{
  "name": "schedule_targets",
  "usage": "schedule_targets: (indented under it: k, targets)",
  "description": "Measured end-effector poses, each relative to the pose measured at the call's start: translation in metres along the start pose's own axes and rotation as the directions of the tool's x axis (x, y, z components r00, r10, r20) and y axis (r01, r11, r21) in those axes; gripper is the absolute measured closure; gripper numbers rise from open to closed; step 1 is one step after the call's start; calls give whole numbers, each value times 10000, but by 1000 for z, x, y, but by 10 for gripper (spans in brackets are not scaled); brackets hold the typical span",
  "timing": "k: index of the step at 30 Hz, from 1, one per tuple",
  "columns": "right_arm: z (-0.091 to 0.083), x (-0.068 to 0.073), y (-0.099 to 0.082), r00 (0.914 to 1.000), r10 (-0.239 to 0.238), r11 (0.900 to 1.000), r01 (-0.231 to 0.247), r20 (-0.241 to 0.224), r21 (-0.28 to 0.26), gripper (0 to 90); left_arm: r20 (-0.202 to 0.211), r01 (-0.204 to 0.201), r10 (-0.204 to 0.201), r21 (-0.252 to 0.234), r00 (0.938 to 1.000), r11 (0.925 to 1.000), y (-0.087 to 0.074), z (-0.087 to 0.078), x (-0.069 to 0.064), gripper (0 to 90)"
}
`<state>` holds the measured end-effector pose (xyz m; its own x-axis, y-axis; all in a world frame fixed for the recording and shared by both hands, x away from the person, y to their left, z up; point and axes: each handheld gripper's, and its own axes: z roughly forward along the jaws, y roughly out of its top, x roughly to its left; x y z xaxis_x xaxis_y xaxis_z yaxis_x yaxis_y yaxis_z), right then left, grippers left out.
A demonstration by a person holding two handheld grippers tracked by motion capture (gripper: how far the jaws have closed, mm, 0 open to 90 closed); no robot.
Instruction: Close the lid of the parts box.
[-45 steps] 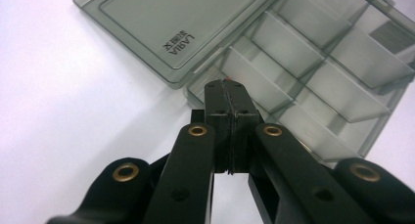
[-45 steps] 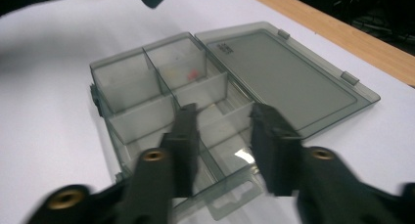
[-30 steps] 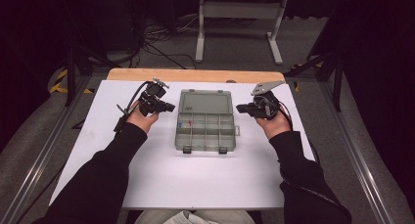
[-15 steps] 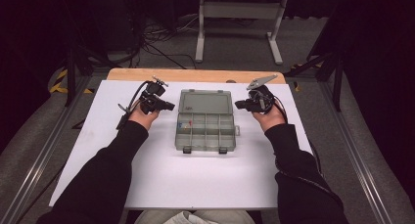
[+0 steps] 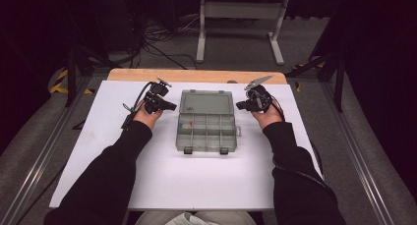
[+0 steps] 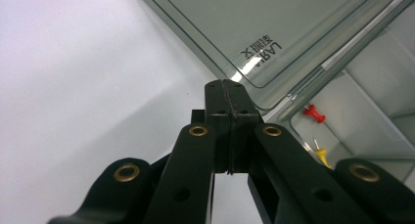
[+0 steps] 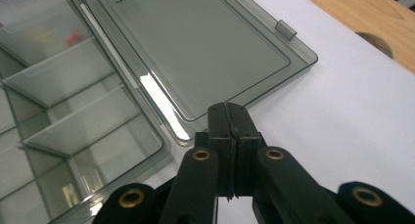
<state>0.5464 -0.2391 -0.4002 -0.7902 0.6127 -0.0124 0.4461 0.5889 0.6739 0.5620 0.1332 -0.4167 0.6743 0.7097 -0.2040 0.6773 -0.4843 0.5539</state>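
A clear grey compartment box [image 5: 206, 131] lies open at the table's middle, its lid [image 5: 205, 103] folded flat toward the far side. In the left gripper view a red push pin [image 6: 313, 114] and a yellow one [image 6: 320, 153] rest in a compartment. My left gripper [image 5: 169, 106] is shut and empty, its tip by the lid's left edge [image 6: 215, 62]. My right gripper [image 5: 241, 106] is shut and empty too, its tip by the lid's right edge [image 7: 254, 94]. Whether either tip touches the lid I cannot tell.
The box rests on a white table top [image 5: 118, 151] with a wooden strip [image 5: 196, 76] along its far edge. Two latches [image 5: 188, 150] stick out at the box's near side. Beyond the table stand a metal frame [image 5: 241, 18] and cables on the floor.
Both hands have moved away from the person toward the far half of the box and sunk a little; the right gripper has closed in on the lid's right edge.
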Motion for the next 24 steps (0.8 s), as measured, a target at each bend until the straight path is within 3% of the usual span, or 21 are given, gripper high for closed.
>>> schedule_targets:
  k: [11, 24]
  targets:
    - [15, -10, -8, 9996, 294, 9985, -294, -9, 454, 899, 295, 191, -195, 126, 9994, 9997, -2, 13, 6, 900]
    - [29, -12, -12, 9993, 372, 9961, -362, -104, 809, 898, 153, 51, -57, 403, 9999, 9992, -3, 25, 7, 900]
